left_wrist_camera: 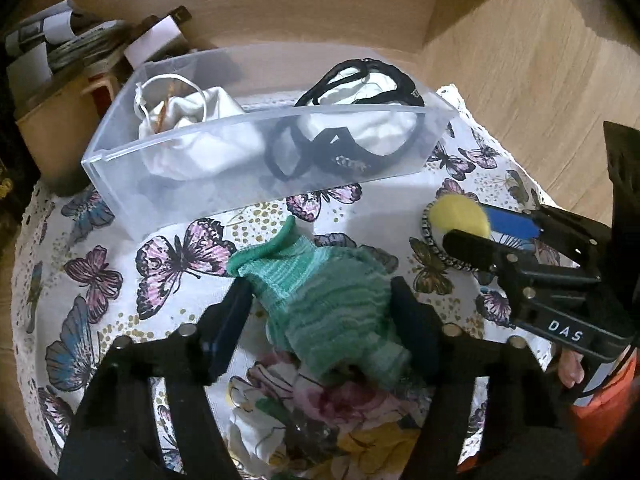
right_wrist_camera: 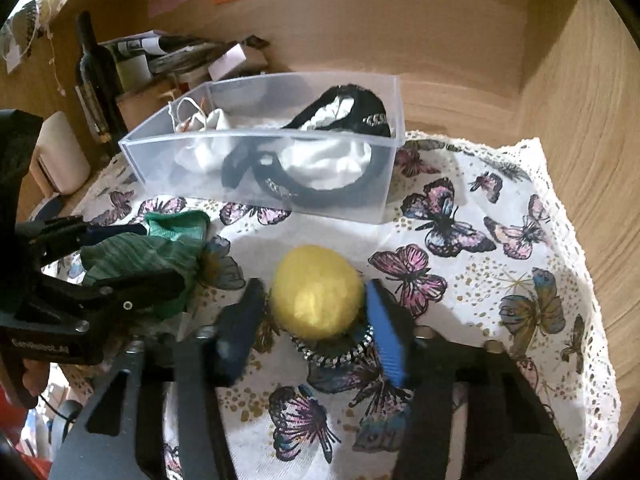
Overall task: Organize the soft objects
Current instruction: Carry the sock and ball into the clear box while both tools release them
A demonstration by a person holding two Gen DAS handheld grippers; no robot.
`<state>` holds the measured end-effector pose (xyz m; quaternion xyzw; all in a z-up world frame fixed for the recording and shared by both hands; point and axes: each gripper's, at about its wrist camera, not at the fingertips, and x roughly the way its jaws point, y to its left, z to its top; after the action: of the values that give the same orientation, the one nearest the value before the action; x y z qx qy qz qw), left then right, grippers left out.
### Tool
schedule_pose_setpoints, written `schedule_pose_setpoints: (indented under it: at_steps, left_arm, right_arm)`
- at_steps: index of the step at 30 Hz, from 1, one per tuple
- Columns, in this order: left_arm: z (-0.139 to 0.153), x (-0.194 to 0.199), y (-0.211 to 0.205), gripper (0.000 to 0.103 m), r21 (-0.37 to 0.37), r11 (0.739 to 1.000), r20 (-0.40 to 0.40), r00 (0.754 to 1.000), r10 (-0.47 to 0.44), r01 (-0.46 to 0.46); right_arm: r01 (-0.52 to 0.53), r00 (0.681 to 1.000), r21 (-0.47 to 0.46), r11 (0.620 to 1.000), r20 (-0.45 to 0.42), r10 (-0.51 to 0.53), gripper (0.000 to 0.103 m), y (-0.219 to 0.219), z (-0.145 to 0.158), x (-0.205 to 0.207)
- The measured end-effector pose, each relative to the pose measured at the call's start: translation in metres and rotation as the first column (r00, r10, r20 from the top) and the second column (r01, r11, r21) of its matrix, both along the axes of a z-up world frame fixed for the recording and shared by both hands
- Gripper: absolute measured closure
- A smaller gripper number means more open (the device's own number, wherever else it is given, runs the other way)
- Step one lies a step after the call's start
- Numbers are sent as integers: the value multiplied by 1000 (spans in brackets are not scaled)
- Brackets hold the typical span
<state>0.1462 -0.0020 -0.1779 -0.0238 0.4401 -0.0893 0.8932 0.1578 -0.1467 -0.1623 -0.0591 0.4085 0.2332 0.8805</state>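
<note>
- A person's left gripper point(left_wrist_camera: 320, 312) straddles a green knitted sock point(left_wrist_camera: 320, 300) on a butterfly-print cloth point(left_wrist_camera: 168, 256); the fingers flank the fabric on either side, but whether they have pinched it cannot be told from either view.
- The right gripper point(right_wrist_camera: 316, 312) brackets a yellow pom-pom point(right_wrist_camera: 316, 292), which sits on a black-and-white striped hair tie point(right_wrist_camera: 332, 350). Both pads lie close against the ball's sides; a firm grip cannot be confirmed.
- A clear plastic bin point(left_wrist_camera: 256, 178) stands on the cloth straight ahead of both grippers, already holding a white drawstring pouch point(left_wrist_camera: 188, 120) and a white bag with black cord point(left_wrist_camera: 372, 120).
- The sock's long axis runs away from the left gripper, cuff end pointing toward the bin's near wall, so it lies roughly along the line of the fingers and not across them.
- Judged from these positions, the left gripper is nearer the sock and the right nearer the pom-pom; each would need a lift and forward carry over the bin's near wall.
- The bin's long axis runs left to right across both views.
</note>
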Motion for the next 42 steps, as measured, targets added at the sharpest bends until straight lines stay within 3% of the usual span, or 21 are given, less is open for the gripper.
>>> schedule_pose_setpoints:
  at_steps: [2,7,18,31,36,42]
  left_arm:
    - [2,-1,1,53,-6,1000,4,1000,-5,5]
    - [13,-4,7,62,-9,1000,35,999,8,-7]
    - [58,-15,22,62,-48,998,157,987,44,-37]
    - [115,-3,56,62,-66,992,319,939,126,-111]
    - [114,10,69,62,-72,991,272,954,128,-113]
    - [78,4,75,60,-39,993,149,982,115,-110]
  right_arm:
    - [5,1000,10,1000,8,-6,62,-1,0,-1]
    - [12,999,29,1000,40,-14,62,-4,10,-5]
    - [7,991,90,996,131,-19,62,-8,47,-10]
    - [-26,966,121,992,260,-6,62,11,92,1]
    - [-53,963,129,990,270,17,62,25,97,13]
    - [-75,970,133,988,241,42,62,36,89,20]
